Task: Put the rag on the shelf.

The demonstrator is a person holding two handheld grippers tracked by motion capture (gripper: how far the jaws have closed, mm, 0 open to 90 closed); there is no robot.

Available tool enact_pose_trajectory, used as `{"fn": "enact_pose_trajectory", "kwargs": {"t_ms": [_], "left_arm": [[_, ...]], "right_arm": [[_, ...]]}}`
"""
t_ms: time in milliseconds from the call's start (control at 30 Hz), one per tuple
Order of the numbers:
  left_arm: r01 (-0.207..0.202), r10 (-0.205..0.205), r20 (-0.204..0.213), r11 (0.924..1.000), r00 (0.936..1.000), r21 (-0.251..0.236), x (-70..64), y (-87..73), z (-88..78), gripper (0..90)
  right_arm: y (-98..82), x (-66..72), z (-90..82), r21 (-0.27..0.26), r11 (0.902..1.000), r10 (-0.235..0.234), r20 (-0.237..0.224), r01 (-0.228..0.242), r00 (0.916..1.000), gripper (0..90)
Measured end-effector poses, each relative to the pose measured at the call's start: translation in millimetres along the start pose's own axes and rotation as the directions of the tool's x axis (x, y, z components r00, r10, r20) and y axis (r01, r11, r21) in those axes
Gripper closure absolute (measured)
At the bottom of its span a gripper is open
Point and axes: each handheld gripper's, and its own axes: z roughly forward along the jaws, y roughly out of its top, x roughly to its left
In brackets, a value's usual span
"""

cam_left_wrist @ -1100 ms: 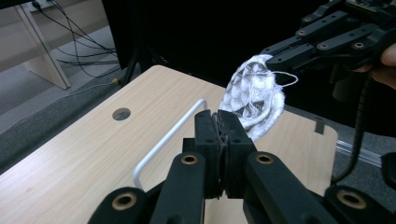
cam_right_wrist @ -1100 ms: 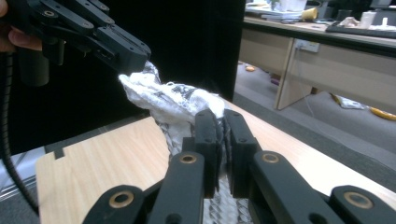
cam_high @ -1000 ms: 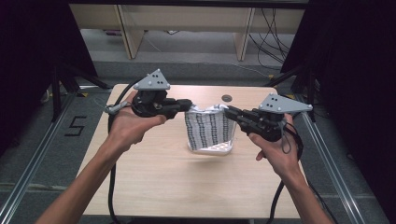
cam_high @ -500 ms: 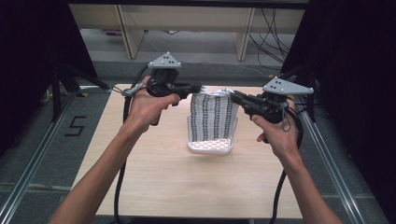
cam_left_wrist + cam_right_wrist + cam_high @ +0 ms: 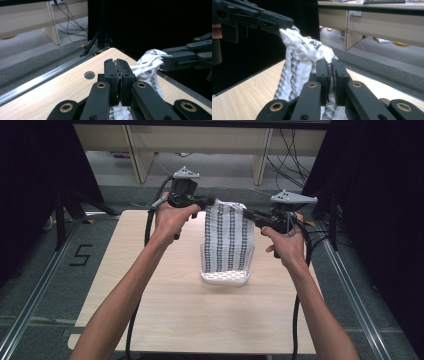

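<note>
A white cloth with dark patterned stripes (image 5: pixel 227 242) hangs stretched between my two grippers, its lower edge resting on the wooden table (image 5: pixel 150 310). My left gripper (image 5: pixel 212 200) is shut on the cloth's top left corner. My right gripper (image 5: pixel 246 212) is shut on the top right corner. In the left gripper view the jaws (image 5: pixel 117 71) pinch the fabric (image 5: pixel 147 67), with the other gripper holding it farther right. In the right gripper view the jaws (image 5: pixel 331 71) clamp the bunched cloth (image 5: pixel 299 57), and the other gripper's jaws grip its far corner at top left.
A round hole (image 5: pixel 89 74) sits in the table near its far edge. Metal rails (image 5: pixel 30 295) run along both sides of the table. Wooden furniture legs (image 5: pixel 135 150) and cables (image 5: pixel 290 145) stand on the floor beyond. Black curtains hang at left and right.
Both grippers have risen and moved away from the person, lifting the cloth so it hangs longer and flatter, with its lower edge still on the table.
</note>
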Motion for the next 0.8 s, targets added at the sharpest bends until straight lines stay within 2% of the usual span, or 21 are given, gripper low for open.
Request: {"fn": "enact_pose_trajectory", "kwargs": {"t_ms": [67, 133, 233, 267, 333, 367, 467, 500, 667, 767, 800], "left_arm": [[0.018, -0.018, -0.005, 0.9998, 0.9998, 0.003, 5.2, -2.2, 7.4, 87.0], [0.04, -0.04, -0.004, 0.9992, 0.9992, -0.002, 9.5, -4.2, 13.1, 86.9], [0.068, -0.068, 0.0, 0.9977, 0.9977, -0.004, 14.8, -7.0, 21.5, 86.5], [0.077, -0.077, 0.004, 0.9971, 0.9971, -0.001, 17.0, -8.5, 24.7, 86.5], [0.103, -0.103, 0.014, 0.9947, 0.9946, -0.006, 21.6, -12.1, 30.2, 86.3], [0.113, -0.113, 0.012, 0.9936, 0.9935, -0.004, 24.2, -13.8, 32.8, 86.2], [0.139, -0.139, 0.0, 0.9903, 0.9903, 0.004, 29.7, -18.6, 38.9, 86.2], [0.143, -0.143, -0.003, 0.9897, 0.9898, 0.009, 30.8, -20.3, 40.9, 86.1], [0.151, -0.151, -0.002, 0.988, 0.9886, 0.034, 35.3, -28.3, 48.6, 85.8], [0.148, -0.148, -0.006, 0.9874, 0.9889, 0.055, 37.5, -32.6, 52.2, 85.7], [0.151, -0.151, -0.008, 0.9867, 0.9886, 0.06, 37.6, -33.6, 52.9, 85.7]], "right_arm": [[-0.9, -0.2, 1.7, 0.006, 0.9999, 0.01, 0.006, -0.01, 0.9999, 85.5], [-3.0, -5.0, 8.3, 0.01, 0.9999, -0.001, 0.014, 0.001, 0.9999, 85.4], [-4.8, -7.7, 13.3, 0.029, 0.9989, 0.036, 0.028, -0.037, 0.999, 85.3], [-5.4, -10.5, 15.2, 0.029, 0.9992, 0.025, 0.03, -0.026, 0.9992, 85.2], [-6.8, -14.6, 19.4, 0.035, 0.9988, 0.035, 0.033, -0.036, 0.9988, 85.0], [-7.8, -16.7, 21.5, 0.04, 0.9987, 0.029, 0.039, -0.031, 0.9988, 85.0], [-10.0, -20.1, 26.5, 0.055, 0.9967, 0.056, 0.045, -0.059, 0.9974, 84.8], [-11.5, -20.8, 28.8, 0.058, 0.9965, 0.057, 0.057, -0.06, 0.9968, 84.7], [-14.3, -24.3, 36.7, 0.08, 0.9953, 0.051, 0.058, -0.055, 0.997, 84.4], [-18.2, -26.2, 41.2, 0.101, 0.9923, 0.066, 0.068, -0.073, 0.9955, 83.9], [-19.2, -25.6, 41.6, 0.107, 0.9898, 0.086, 0.073, -0.093, 0.9936, 83.8]]}}
